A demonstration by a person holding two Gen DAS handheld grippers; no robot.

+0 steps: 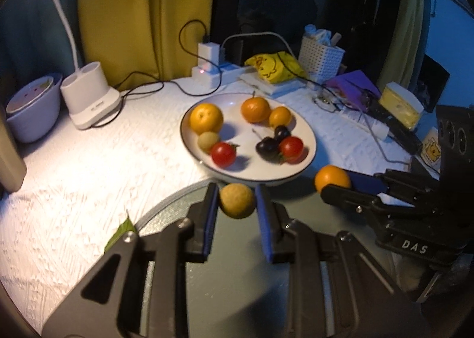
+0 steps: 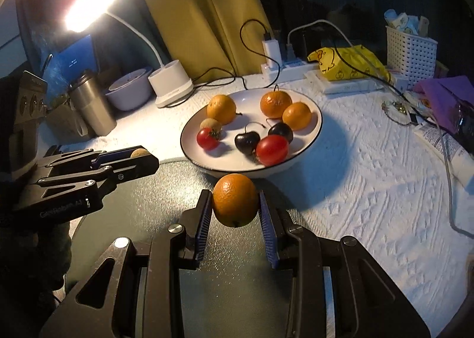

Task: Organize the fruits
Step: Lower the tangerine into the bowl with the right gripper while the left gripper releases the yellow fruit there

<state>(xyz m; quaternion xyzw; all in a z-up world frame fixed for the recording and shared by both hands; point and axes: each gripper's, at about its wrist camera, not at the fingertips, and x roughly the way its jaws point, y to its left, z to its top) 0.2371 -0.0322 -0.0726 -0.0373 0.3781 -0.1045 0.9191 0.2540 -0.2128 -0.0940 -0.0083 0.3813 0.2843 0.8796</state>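
**Two fruits held over the glass disc, near the plate**

A table (image 2: 370, 189) covered with a white textured cloth was lit by a desk lamp (image 2: 94, 1) at its far left; a yellow curtain (image 1: 142, 12) hung behind. A white plate (image 1: 308, 142) stood near the middle of the table, and on it lay three oranges, two red tomatoes, two dark cherries and one small tan fruit. A round glass disc (image 2: 166, 198) lay at the near edge, its far rim just beside the plate.

The left gripper (image 1: 237, 200) was clenched on a longan (image 1: 237, 201), which was pressed between the blue pads above the disc, just short of the plate's near rim. The right gripper (image 2: 235, 200) was grasping an orange (image 2: 235, 200) in the same way, over the disc's far rim and close to the plate. A green leaf (image 1: 120, 234) was seen at the disc's left rim. A power strip (image 2: 291, 66), a yellow packet (image 2: 349, 63) and a white basket (image 2: 410, 52) were ranged along the far edge.
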